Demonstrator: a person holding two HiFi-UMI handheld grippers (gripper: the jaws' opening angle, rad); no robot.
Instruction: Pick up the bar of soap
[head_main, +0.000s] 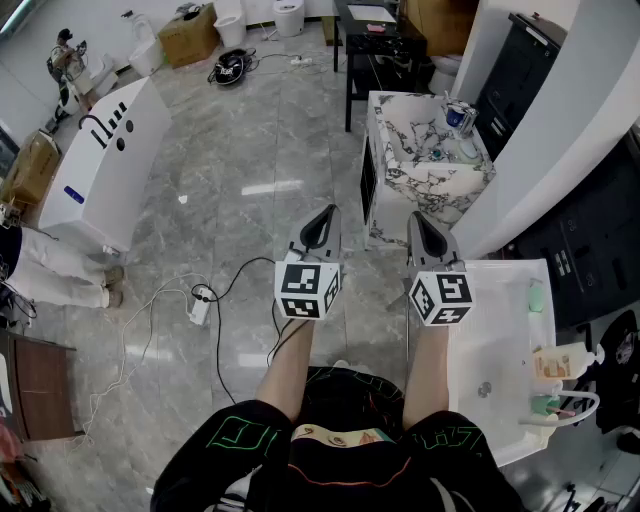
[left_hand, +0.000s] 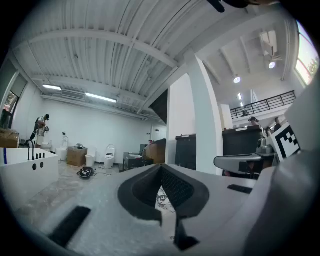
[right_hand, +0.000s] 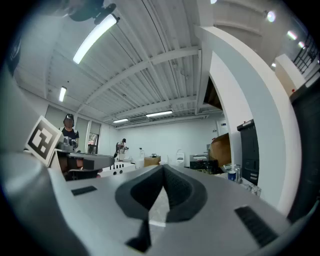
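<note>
Grey marbled floor fills most of the head view. A white bathtub stands far left, a veined marble vanity stands far ahead, and a power strip with cables lies near left. The white sink is near right. A pale green bar of soap lies by its right rim, well apart from both grippers, right of them and nearer. Both forearms reach forward side by side, with the left gripper over the floor and the right gripper beside the sink's far corner.

Left gripper view: the left gripper has its jaws closed tip to tip, empty, and it points level across the room.

Right gripper view: the right gripper has its jaws pressed together on nothing, and it is likewise level.
</note>
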